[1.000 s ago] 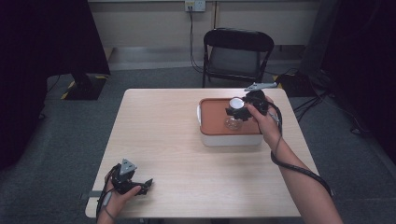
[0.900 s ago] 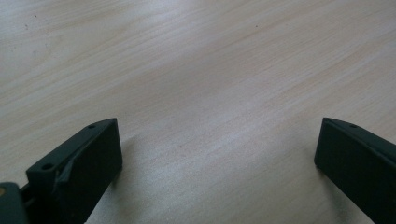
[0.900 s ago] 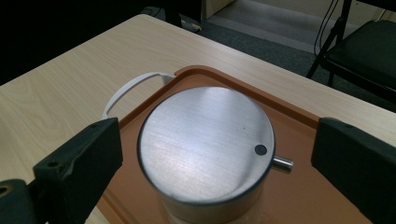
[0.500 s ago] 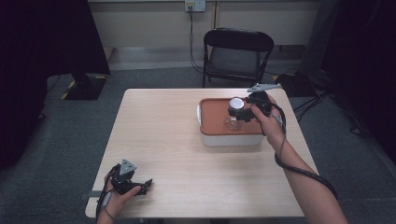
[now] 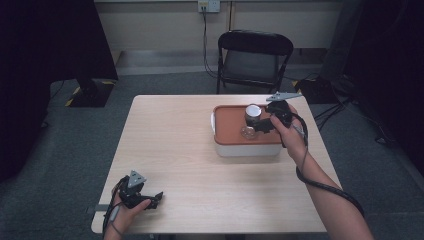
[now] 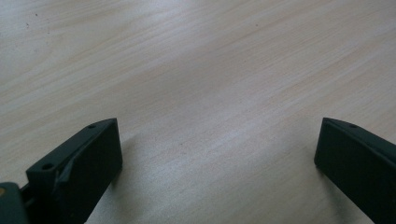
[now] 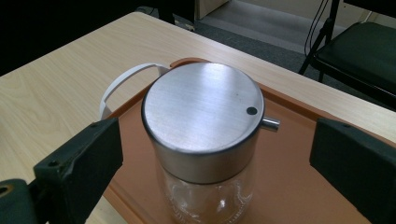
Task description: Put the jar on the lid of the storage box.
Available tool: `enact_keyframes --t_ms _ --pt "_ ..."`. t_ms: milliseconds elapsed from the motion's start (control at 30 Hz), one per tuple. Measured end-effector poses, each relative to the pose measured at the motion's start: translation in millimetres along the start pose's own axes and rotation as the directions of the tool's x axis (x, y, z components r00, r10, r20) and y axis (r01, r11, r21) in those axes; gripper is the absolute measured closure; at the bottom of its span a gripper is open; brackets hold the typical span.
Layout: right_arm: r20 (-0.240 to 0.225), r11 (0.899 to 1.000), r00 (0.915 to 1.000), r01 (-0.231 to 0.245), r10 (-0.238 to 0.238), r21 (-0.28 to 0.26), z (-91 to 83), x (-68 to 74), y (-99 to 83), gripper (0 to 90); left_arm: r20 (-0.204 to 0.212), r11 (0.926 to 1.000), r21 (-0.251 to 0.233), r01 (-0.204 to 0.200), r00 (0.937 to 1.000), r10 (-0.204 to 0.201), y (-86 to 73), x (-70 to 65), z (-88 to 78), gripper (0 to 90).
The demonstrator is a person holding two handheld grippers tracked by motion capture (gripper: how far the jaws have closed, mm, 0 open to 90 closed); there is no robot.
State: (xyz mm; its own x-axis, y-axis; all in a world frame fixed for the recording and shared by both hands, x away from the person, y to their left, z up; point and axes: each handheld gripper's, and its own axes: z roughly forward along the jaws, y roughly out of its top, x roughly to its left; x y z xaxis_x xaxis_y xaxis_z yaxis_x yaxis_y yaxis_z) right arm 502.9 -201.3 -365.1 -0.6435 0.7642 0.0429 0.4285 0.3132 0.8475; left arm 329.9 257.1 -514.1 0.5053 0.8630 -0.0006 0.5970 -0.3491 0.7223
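A glass jar (image 5: 253, 114) with a brushed steel lid (image 7: 203, 112) and a small side spout stands upright on the orange lid (image 5: 230, 125) of a white container at the table's far right. My right gripper (image 5: 261, 124) is level with the jar, its jaws wide apart on either side of the steel lid and not touching it; it is open (image 7: 217, 135). My left gripper (image 5: 155, 197) rests on the bare wood at the front left corner, open with nothing between its fingers (image 6: 217, 135).
The white container has a white loop handle (image 7: 126, 77) on its left end. A black folding chair (image 5: 255, 57) stands behind the light wooden table (image 5: 175, 140). Cables and a dark box lie on the floor at the right.
My right hand has shifted slightly to the right beside the jar. The jar, the container and the left gripper have stayed where they were.
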Motion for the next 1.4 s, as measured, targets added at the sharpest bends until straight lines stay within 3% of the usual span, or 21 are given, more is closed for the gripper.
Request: enact_keyframes --t_ms 433,1400 --pt "0.008 1.0 1.0 0.001 -0.001 -0.001 -4.6 -0.3 -4.7 1.5 0.0 1.0 0.0 -0.001 1.0 0.001 0.0 0.1 0.0 0.6" --pt "-0.02 1.0 0.9998 0.002 -0.002 -0.012 -18.8 3.0 -18.6 1.5 0.0 1.0 0.0 -0.001 1.0 0.001 0.0 0.0 0.0 0.5"
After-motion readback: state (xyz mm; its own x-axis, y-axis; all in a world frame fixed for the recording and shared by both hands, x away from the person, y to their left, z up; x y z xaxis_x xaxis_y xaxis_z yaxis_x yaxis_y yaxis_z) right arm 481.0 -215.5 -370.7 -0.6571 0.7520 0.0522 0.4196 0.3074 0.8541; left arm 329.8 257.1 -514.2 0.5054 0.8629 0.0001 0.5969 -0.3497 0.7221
